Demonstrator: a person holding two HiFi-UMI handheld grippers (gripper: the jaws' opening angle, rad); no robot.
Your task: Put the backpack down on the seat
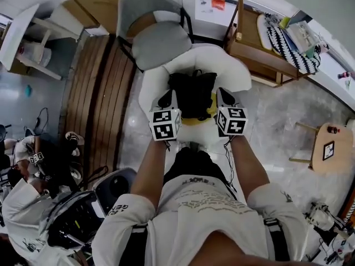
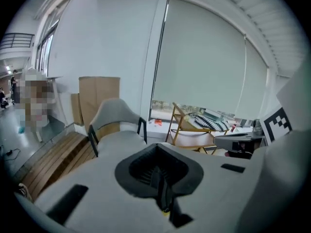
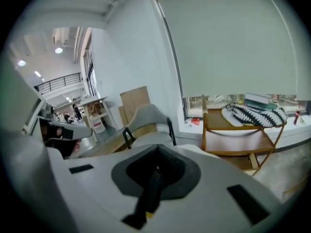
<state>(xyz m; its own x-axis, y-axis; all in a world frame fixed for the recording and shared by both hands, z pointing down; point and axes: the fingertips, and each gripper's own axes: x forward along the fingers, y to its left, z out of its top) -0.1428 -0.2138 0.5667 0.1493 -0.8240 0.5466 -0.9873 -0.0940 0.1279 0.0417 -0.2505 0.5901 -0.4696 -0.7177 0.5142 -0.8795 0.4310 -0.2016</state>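
The left gripper's jaws are pressed together on a black strap, which runs down out of the dark padded throat with a bit of yellow showing at its lower end. The right gripper is the same: its jaws are pinched shut on a second black strap, which slants down to the left and ends in a small yellow tip.

From above, both tools sit close on either side of the black backpack, left one at its left edge and right one at its right edge, each with its marker cube nearest the person. Some yellow shows along the bag's lower right side. The backpack lies over the middle of the white seat, a rounded, padded armchair right in front of the person. Whether the bag's weight is on the cushion or hanging from the straps, I can't tell.

Just beyond the white seat stands a grey chair with black legs, and behind that a cardboard box leans by the wall. To the right, by the window, a wooden rack carries a black-and-white striped cushion. Slatted wooden decking runs along the left.
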